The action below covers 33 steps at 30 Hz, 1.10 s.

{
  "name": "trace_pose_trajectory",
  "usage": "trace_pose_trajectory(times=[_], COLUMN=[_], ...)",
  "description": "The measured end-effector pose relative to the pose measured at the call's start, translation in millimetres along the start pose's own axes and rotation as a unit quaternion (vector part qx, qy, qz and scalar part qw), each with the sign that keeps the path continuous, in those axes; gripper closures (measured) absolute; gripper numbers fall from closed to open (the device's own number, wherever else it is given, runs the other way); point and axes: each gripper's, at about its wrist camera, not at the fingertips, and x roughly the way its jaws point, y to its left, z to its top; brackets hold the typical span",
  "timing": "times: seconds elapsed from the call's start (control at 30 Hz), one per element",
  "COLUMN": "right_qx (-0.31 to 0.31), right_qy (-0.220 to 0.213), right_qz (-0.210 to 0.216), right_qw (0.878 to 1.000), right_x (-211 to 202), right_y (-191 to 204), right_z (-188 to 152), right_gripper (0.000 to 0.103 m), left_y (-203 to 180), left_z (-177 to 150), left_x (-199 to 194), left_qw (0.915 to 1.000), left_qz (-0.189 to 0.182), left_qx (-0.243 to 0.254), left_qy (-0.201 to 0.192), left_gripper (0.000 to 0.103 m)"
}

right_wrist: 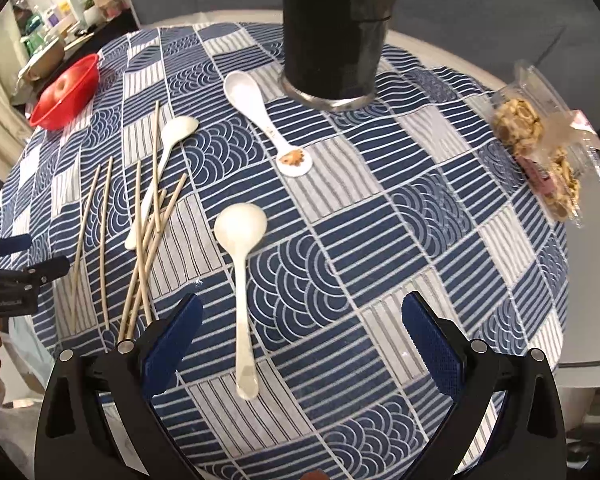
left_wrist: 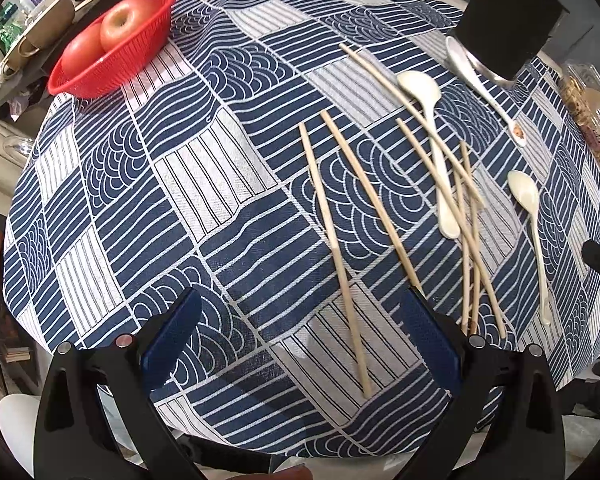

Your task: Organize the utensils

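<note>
From the left wrist view, the left gripper (left_wrist: 300, 320) hangs with its blue-padded fingers spread wide and empty above the near edge of the round table under a navy-and-white patterned cloth (left_wrist: 188, 184); a pale wooden chopstick (left_wrist: 336, 256) runs down between them, with a second one (left_wrist: 374, 204) just beside it. Further right, crossed chopsticks (left_wrist: 466, 236) overlap a cream plastic spoon (left_wrist: 436, 148). Only this view shows two apples in the red mesh basket (left_wrist: 112, 52) plainly; the cloth between basket and chopsticks lies bare. The right wrist view has the right gripper (right_wrist: 302, 328) likewise spread and empty, straddling the handle of a second cream spoon (right_wrist: 242, 268). It alone shows the white ceramic spoon with an orange motif (right_wrist: 266, 120) whole, and clear snack packets (right_wrist: 544, 148) at the right rim. The tall black cylindrical holder (right_wrist: 336, 28) is cut off at the top.
</note>
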Motion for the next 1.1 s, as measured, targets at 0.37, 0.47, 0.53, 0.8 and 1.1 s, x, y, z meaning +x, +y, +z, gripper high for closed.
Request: trace_pose_trajectory(times=[0.37,0.47,0.53,0.8,1.1], right_qx=[-0.033,-0.029,-0.027,-0.014,-0.006], right_qy=[0.027,0.034,0.038,0.037,0.041], right_qz=[-0.009,-0.01,-0.009,0.018,0.018], right_qw=[0.999,0.999,0.999,0.999,0.999], right_x=[40,49,56,68,64], right_y=[17,17,16,9,7], right_z=[10,13,13,14,4], right_gripper=[0.008,0.008,0.008,0.006,0.006], left_y=[10,12,11,5,2], left_z=[12,14,14,15,-14], left_x=[27,33,38,41,41], left_qw=[0.9997,0.9998,0.9999,0.9995,0.9981], left_qz=[-0.013,-0.004,0.005,0.004,0.001], left_qx=[-0.003,-0.006,-0.002,0.015,0.024], left_qy=[0.018,0.016,0.013,-0.027,-0.057], left_gripper=[0.006,0.006,0.005,0.004,0.004])
